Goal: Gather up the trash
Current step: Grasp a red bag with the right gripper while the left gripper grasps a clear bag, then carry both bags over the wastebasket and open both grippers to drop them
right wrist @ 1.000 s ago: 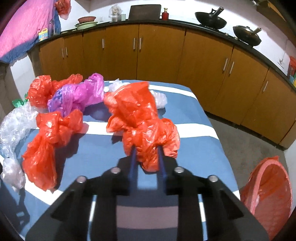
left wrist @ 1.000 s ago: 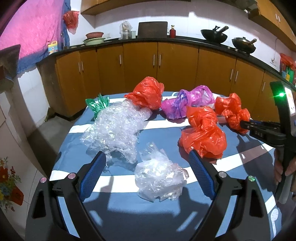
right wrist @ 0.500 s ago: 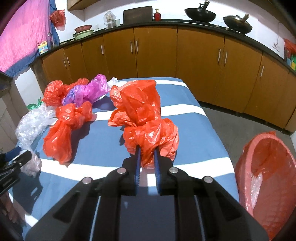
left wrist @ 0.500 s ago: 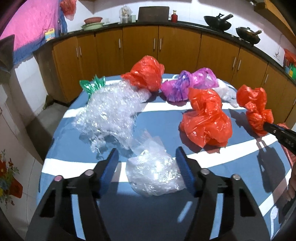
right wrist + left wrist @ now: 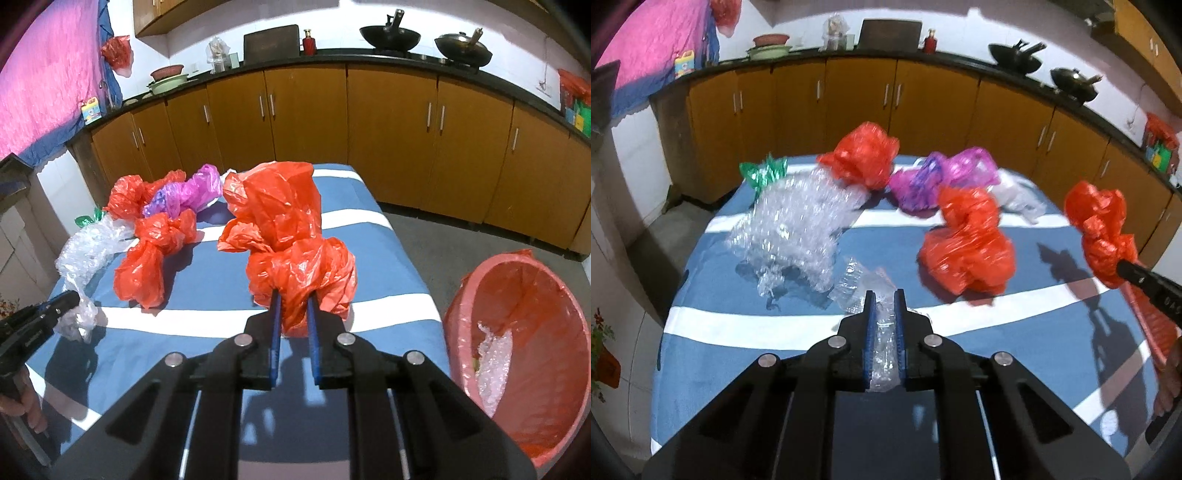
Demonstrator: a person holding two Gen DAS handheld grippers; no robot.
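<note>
closing now where wide a second ago, left gripper [image 5: 884,295] pinching clear wrap [image 5: 882,343] on table [image 5: 960,328], right gripper [image 5: 293,295] clamped on red bag [image 5: 291,240]: lift both clear, swing over bin [image 5: 517,354].

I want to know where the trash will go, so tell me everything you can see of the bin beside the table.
The bin is a round pink plastic basket lined with an orange-red bag. It stands on the grey floor to the right of the striped table, open at the top. Crumpled clear plastic already lies inside. Nothing else touches it.
</note>
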